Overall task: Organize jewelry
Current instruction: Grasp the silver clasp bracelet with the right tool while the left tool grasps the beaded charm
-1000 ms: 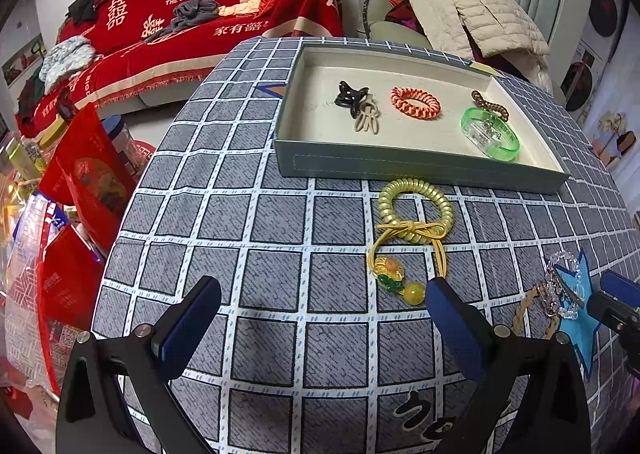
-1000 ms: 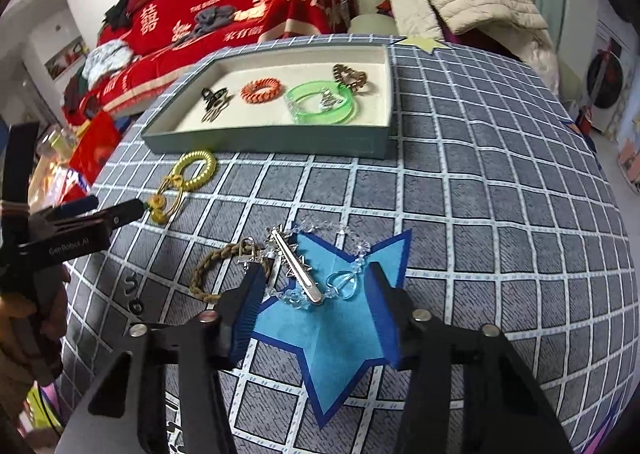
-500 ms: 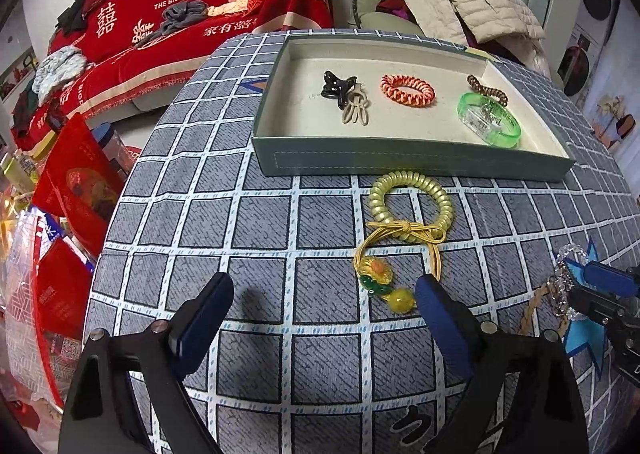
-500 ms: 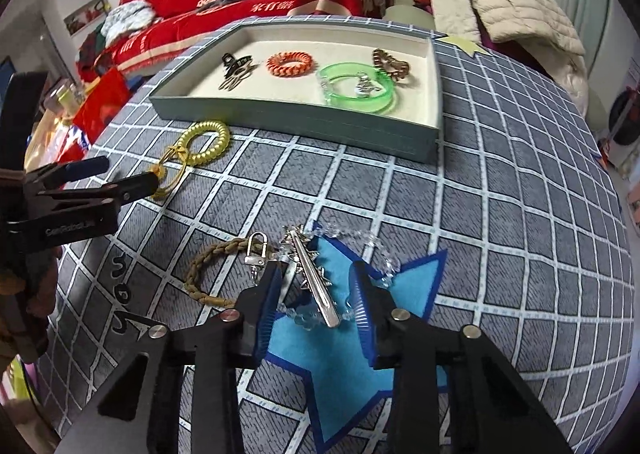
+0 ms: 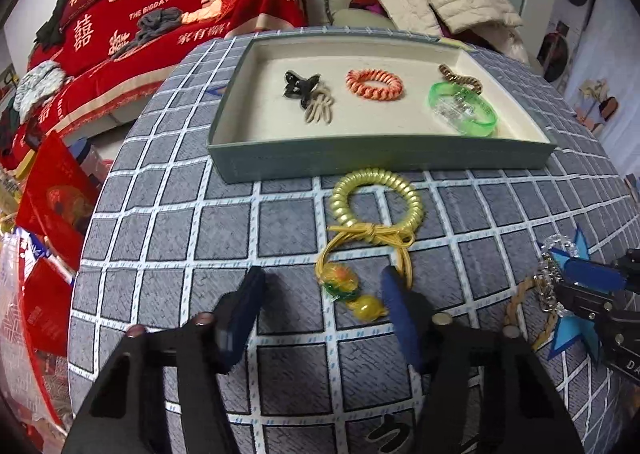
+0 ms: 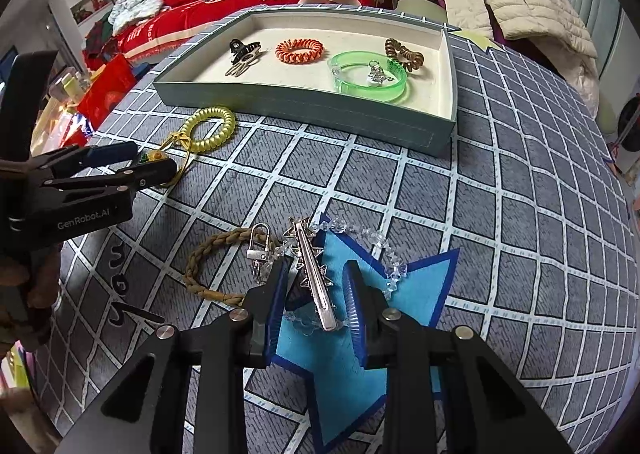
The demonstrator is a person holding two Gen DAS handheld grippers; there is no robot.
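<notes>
A yellow coil hair tie (image 5: 376, 197) with a bead charm (image 5: 340, 282) lies on the checked cloth in front of the grey tray (image 5: 380, 163). My left gripper (image 5: 322, 290) straddles the charm; its jaws are closing, and the left pad is still well clear of it. In the right wrist view a silver spiked hair clip (image 6: 312, 274) rests on a crystal bead bracelet (image 6: 386, 256) and a blue star mat (image 6: 360, 358). My right gripper (image 6: 316, 284) stands over the clip. Its jaws are closing, with a narrow gap left on both sides.
The tray (image 6: 304, 103) holds a black claw clip (image 6: 244, 47), an orange coil tie (image 6: 299, 51), a green bangle (image 6: 370, 75) and a brown coil (image 6: 404, 53). A braided brown cord with a metal clasp (image 6: 208, 254) lies left of the star mat. The left gripper (image 6: 132, 167) shows at the left edge.
Both pairs of jaws have narrowed, the left around the bead charm and the right around the silver clip. The right gripper has come down closer to the clip.
</notes>
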